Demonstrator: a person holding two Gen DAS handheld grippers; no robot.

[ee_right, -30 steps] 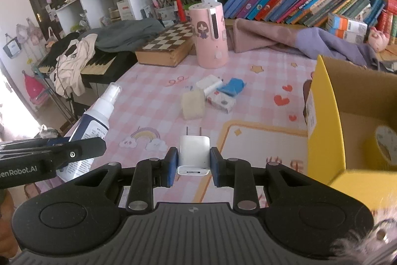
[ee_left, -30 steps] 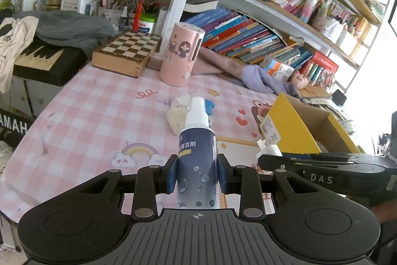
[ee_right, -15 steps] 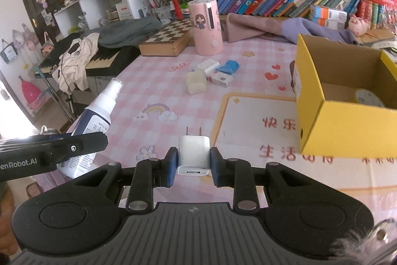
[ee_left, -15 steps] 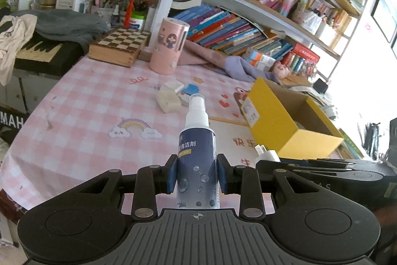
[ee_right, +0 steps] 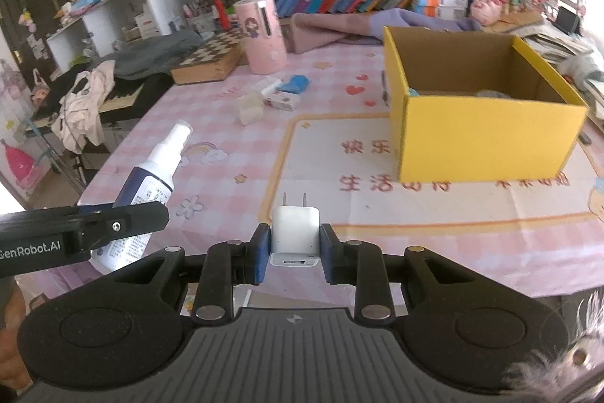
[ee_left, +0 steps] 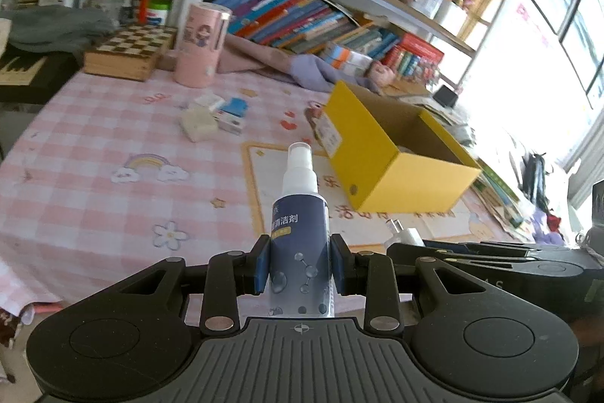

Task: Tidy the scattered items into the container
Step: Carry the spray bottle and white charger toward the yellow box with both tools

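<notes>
The tabletop (ee_right: 211, 184), covered with a pink checked cloth and a printed mat, carries the work area. The yellow cardboard box (ee_right: 487, 135) stands on the mat toward the right, open at the top; its near wall hides most of the interior, and only edges of some contents show above it, so I cannot identify what is already inside. A pink cylindrical canister (ee_right: 260, 36) and a chessboard case (ee_right: 207, 61) stand at the far edge and do not appear to be part of the loose items. My left gripper (ee_left: 300, 269) is clamped on a dark blue spray bottle (ee_left: 300, 244), held upright above the near side of the tabletop, well apart from the box. My right gripper (ee_right: 295, 252) is clamped on a white USB charger plug (ee_right: 295, 233), prongs pointing forward, also short of the box. Remaining on the cloth is a small cluster: a pale cream block (ee_right: 250, 107), a small white packet (ee_right: 281, 99), a white box (ee_right: 266, 85) and a blue item (ee_right: 296, 84), lying close together near the canister. Assessment: the task is part-way through. Two items are lifted but not yet deposited, and the cluster is not yet collected.
</notes>
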